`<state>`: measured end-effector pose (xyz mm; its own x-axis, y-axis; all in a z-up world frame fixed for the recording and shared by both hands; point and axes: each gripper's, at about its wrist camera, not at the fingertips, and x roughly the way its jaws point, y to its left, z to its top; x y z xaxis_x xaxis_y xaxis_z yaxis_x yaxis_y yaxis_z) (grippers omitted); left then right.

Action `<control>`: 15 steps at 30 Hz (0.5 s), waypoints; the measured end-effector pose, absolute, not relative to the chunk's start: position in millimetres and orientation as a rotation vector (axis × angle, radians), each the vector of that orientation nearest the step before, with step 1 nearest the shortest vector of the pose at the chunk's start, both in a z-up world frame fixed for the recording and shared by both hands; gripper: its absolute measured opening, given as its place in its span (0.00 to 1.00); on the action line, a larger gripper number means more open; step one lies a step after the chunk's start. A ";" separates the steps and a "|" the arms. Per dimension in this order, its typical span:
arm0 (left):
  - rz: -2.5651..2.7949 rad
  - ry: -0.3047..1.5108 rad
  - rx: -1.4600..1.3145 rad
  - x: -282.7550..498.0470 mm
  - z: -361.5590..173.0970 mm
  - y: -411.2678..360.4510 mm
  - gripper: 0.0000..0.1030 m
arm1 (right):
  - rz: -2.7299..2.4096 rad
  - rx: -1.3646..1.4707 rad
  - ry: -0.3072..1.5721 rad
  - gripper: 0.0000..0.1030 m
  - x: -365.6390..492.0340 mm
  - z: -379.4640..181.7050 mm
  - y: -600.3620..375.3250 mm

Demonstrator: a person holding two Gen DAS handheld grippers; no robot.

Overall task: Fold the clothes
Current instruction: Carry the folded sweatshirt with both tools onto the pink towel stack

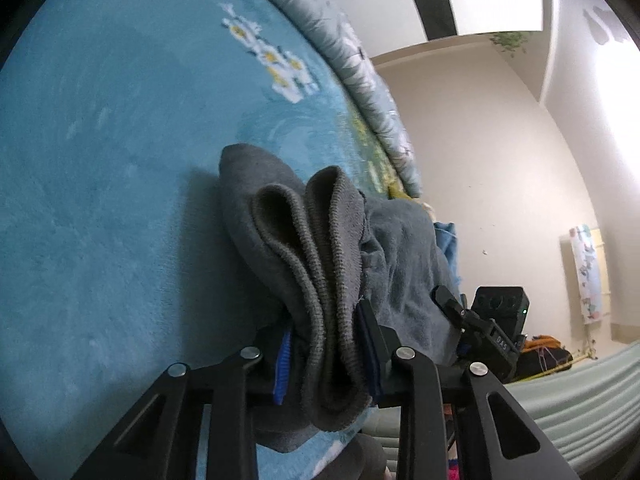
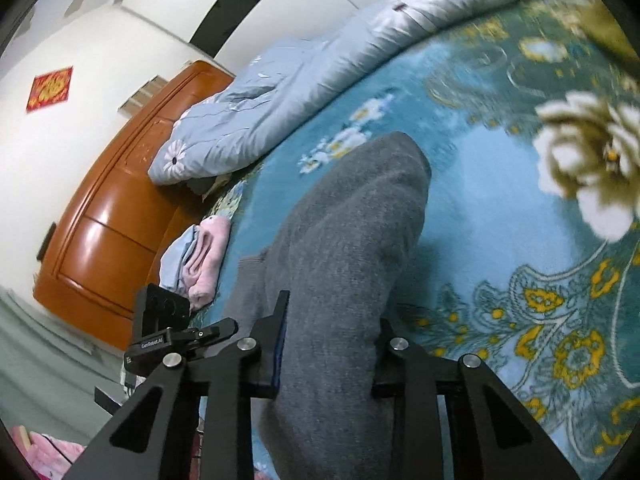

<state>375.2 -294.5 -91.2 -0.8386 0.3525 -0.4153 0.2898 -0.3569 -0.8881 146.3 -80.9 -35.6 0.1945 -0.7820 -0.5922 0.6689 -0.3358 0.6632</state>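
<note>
Nearest the left wrist lens, the left gripper [image 1: 328, 354] is clamped on the bunched ribbed edge of a grey garment [image 1: 320, 280], whose folds hang between the black fingers [image 1: 372, 344]. The right gripper [image 2: 328, 354] is closed on another stretch of the same grey garment [image 2: 352, 240], which runs away from it over the blue floral blanket [image 2: 500, 208] on the bed. A pale blue quilt [image 2: 256, 120] lies heaped along the blanket's far edge. Beyond it stands an orange wooden headboard [image 2: 112, 216]. Just beside the garment, near the headboard, sits a small stack of pink and blue folded clothes [image 2: 200, 256].
</note>
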 end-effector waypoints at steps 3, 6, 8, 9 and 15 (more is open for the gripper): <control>2.406 -1.753 -0.822 389.7 -81.5 -304.0 0.30 | -1.498 1.195 -0.098 0.29 159.6 -19.6 -88.4; 2.424 -1.759 -0.767 409.7 -70.7 -319.5 0.30 | -1.492 1.175 -0.064 0.29 176.7 -5.3 -103.1; 2.446 -1.763 -0.725 426.1 -61.8 -332.2 0.30 | -1.482 1.162 -0.044 0.29 187.6 2.7 -115.2; 2.463 -1.763 -0.698 436.6 -57.5 -339.7 0.30 | -1.473 1.157 -0.036 0.29 193.5 6.4 -123.0; 2.584 -1.793 -0.561 504.2 -25.2 -394.2 0.30 | -1.367 1.111 -0.001 0.29 234.8 31.0 -195.1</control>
<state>504.2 -394.2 -25.2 -0.9370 0.1544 -0.3135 0.2396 -0.3692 -0.8979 234.8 -195.1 31.0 0.2834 -0.7622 -0.5820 0.7614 -0.1901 0.6198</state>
